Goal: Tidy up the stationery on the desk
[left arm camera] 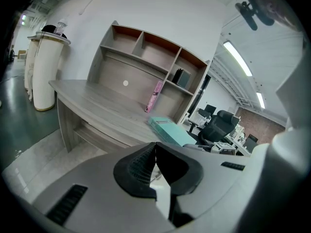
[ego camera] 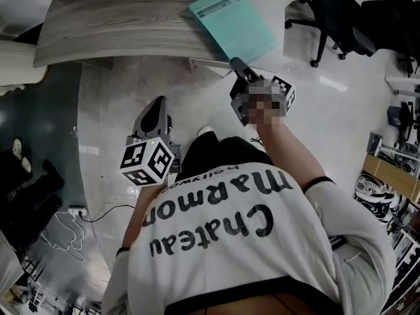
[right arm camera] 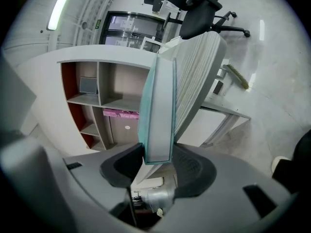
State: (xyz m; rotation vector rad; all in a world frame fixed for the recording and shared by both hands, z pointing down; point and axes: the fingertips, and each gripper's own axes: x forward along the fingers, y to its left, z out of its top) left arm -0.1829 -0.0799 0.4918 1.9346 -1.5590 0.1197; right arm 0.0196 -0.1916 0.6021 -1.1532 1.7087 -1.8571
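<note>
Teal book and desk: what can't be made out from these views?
- teal book: cover print too small in the head view; right gripper view shows only its edge.
- desk: far part cut off by the head view's top edge.
- pink box: print too small, left gripper view.
- dark items in the shelf: too small to identify.
- right gripper: body under a mosaic patch, head view.
</note>
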